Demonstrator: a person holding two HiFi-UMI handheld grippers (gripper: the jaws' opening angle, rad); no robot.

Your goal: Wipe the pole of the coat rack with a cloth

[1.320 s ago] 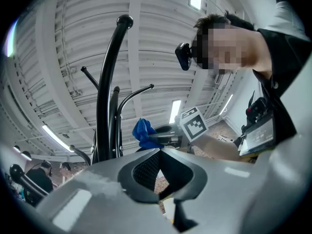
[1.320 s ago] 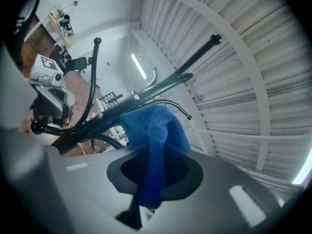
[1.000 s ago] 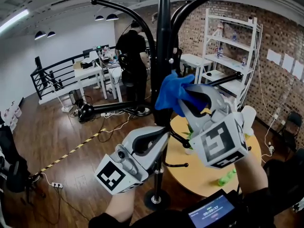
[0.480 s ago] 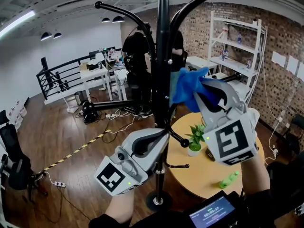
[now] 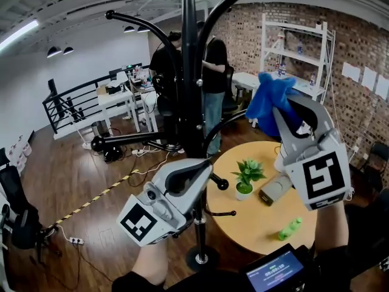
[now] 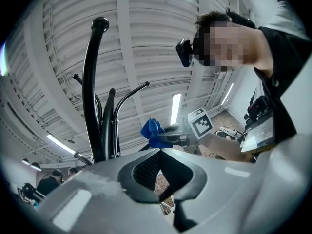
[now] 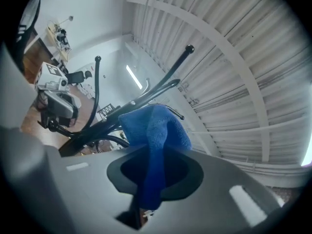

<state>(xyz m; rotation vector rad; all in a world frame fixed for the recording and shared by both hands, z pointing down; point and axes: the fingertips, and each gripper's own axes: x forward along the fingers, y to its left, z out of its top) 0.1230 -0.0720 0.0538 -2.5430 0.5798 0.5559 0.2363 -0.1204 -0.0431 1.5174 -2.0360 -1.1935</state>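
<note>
My right gripper (image 7: 152, 178) is clamped tight on the blue cloth (image 7: 157, 126) (a bunch of it sticks up past the tips). I hold it up to the right of the coat rack pole (image 5: 189, 72), clear of it. My left gripper (image 6: 163, 179) looks closed on nothing, low by the pole.

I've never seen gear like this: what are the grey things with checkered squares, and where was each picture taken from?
They are hand-held grippers, one in each of a person's hands. The head view comes from a camera on the person's head, looking down; the other two cameras ride on the grippers. The right gripper is clamped on a blue cloth, apart from the coat rack pole. The left gripper is shut and empty beside that pole. Below, a round table holds a plant and a green bottle.
</note>
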